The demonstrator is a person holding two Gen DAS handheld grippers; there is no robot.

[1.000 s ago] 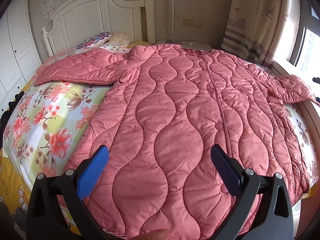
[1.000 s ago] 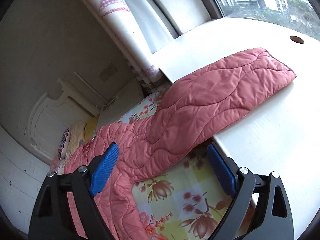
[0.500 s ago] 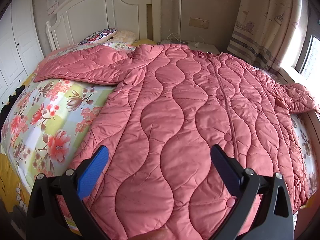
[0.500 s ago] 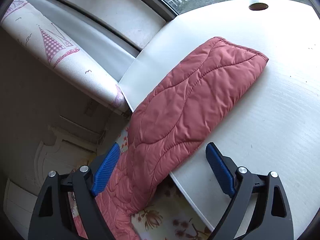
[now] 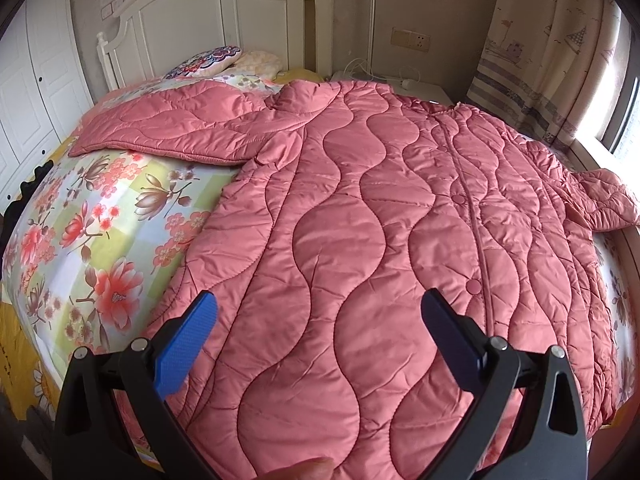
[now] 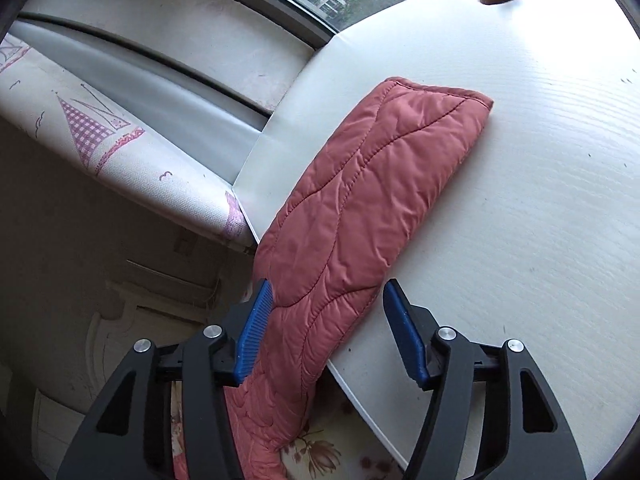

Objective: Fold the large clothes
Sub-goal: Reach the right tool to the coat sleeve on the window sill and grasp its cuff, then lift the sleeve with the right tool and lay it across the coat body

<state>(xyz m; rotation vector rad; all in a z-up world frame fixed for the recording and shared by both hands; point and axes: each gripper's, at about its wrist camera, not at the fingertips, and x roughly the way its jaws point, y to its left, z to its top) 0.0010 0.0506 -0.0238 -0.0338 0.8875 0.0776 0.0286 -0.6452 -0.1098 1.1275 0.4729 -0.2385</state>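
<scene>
Pink quilted coat (image 5: 360, 216) lies spread front-up across the floral bedsheet (image 5: 100, 216), one sleeve out toward the pillows (image 5: 208, 65); left gripper (image 5: 320, 324) hovers over the hem end, fingers wide apart, gripping nothing; the coat's other sleeve (image 6: 372, 200) lies draped off the bed onto the white desk (image 6: 540, 200) by the window; right gripper (image 6: 326, 320) straddles that sleeve near the desk edge, fingers partly apart, left pad (image 6: 256, 328) touching fabric, right pad clear, not clamped.
</scene>
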